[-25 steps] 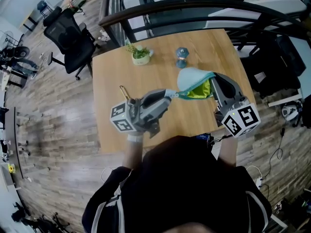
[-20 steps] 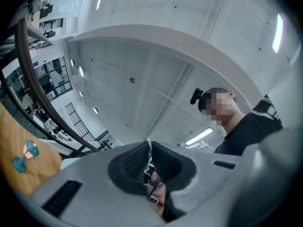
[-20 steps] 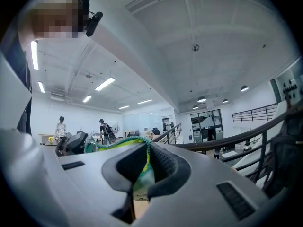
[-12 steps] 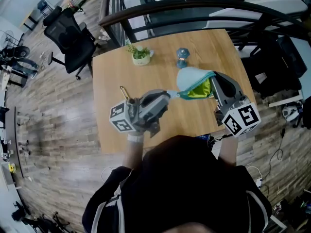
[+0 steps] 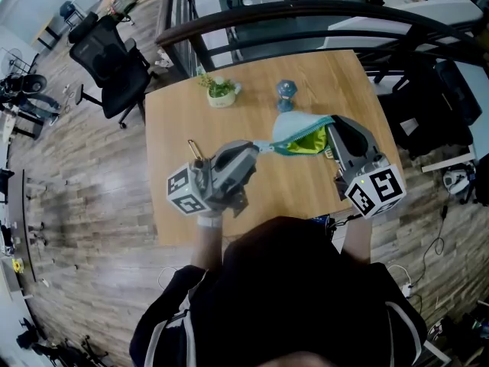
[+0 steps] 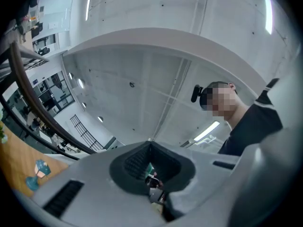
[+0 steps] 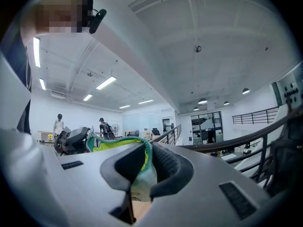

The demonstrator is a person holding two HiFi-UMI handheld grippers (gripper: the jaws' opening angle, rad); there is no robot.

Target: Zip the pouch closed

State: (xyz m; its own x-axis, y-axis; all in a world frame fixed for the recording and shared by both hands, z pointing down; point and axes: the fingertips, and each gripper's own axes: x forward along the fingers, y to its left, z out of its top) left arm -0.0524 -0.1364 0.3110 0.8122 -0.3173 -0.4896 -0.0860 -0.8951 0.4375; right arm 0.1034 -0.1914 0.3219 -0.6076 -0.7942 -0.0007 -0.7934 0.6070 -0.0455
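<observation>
A light blue pouch (image 5: pixel 298 127) with a teal zipper and yellow-green lining hangs above the wooden table (image 5: pixel 176 121), its mouth gaping. My left gripper (image 5: pixel 258 149) is at the pouch's left tip. In the left gripper view, this gripper (image 6: pixel 150 175) is shut on the small metal zipper pull (image 6: pixel 155 189). My right gripper (image 5: pixel 331 134) holds the pouch's right end. In the right gripper view its jaws (image 7: pixel 141 161) pinch the pouch fabric (image 7: pixel 143 182) and have just been opening slightly, with the fabric still between them.
A small potted plant (image 5: pixel 221 90) and a blue figurine (image 5: pixel 286 92) stand at the table's far side. A thin brass-coloured stick (image 5: pixel 196 148) lies by the left gripper. A black office chair (image 5: pixel 107 56) and a dark railing (image 5: pixel 306 12) lie beyond the table.
The left gripper has shifted slightly left and up with the pouch's left tip. The pouch now looks stretched flatter between the two grippers. The right gripper has stayed put.
</observation>
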